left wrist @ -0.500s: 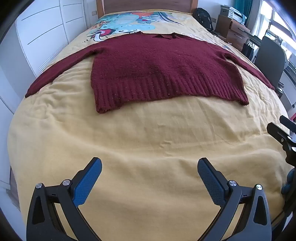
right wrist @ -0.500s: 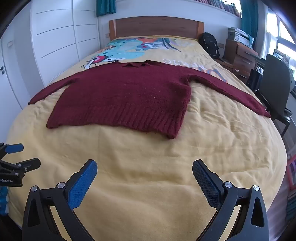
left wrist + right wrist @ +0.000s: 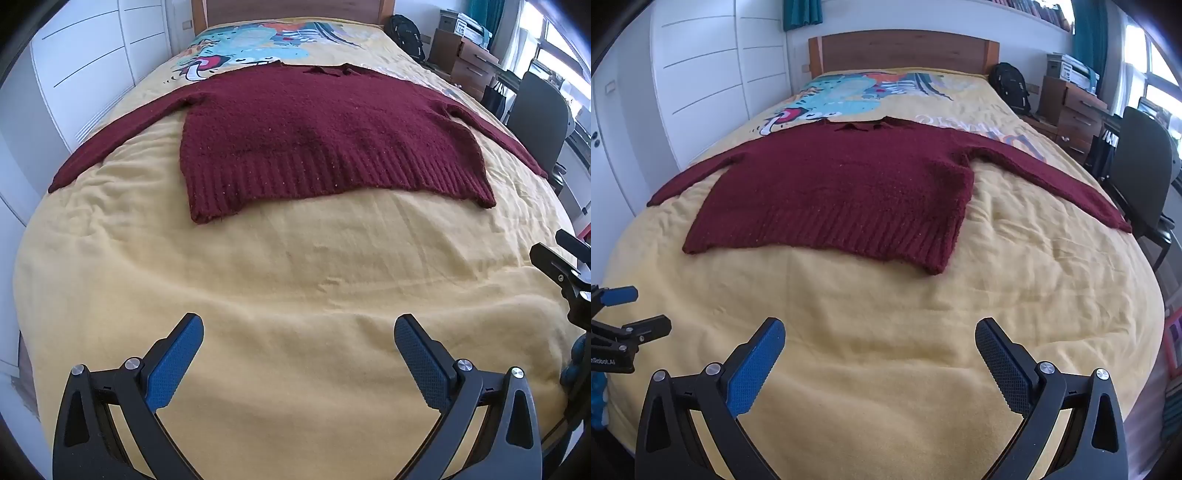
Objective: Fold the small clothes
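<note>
A dark red knitted sweater (image 3: 325, 133) lies flat on the yellow bedspread (image 3: 295, 280), front hem towards me, both sleeves spread out to the sides. It also shows in the right wrist view (image 3: 842, 192). My left gripper (image 3: 298, 328) is open and empty above the bare bedspread, well short of the hem. My right gripper (image 3: 880, 330) is open and empty, also short of the hem. Each gripper shows at the edge of the other's view: the right one (image 3: 561, 258), the left one (image 3: 624, 314).
The bed has a wooden headboard (image 3: 905, 51) and a cartoon print (image 3: 842, 99) near the pillow end. White wardrobes (image 3: 701, 81) stand on the left. A black chair (image 3: 1141, 177), a wooden dresser (image 3: 1071, 110) and a black backpack (image 3: 1010, 86) stand on the right.
Both grippers have moved a little forward towards the sweater; the sweater looks slightly larger. Both stay open and the sweater has not moved.
</note>
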`<state>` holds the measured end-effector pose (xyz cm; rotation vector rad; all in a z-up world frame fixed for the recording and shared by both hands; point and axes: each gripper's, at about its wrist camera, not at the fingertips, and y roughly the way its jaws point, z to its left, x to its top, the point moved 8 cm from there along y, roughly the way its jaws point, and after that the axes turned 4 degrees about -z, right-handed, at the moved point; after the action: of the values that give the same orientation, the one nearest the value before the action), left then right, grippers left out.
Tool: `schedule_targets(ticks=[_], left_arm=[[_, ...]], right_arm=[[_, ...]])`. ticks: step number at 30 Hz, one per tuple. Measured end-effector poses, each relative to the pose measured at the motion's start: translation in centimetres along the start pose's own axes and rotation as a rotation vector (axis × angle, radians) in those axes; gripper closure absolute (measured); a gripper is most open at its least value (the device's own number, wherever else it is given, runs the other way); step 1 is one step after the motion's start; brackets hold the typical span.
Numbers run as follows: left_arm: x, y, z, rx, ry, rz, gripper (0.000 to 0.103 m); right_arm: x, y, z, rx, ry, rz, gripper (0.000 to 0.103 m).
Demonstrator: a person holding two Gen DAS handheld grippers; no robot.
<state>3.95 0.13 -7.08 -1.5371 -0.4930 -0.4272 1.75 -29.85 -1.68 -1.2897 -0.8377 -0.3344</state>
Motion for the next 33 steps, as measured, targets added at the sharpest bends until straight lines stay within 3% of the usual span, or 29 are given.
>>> schedule_targets(ticks=[33], left_arm=[[0.03,0.06,0.56,0.026,0.003,0.001,0.001]], right_arm=[[-0.11,0.15,0.10,-0.001,0.001,0.008,0.000]])
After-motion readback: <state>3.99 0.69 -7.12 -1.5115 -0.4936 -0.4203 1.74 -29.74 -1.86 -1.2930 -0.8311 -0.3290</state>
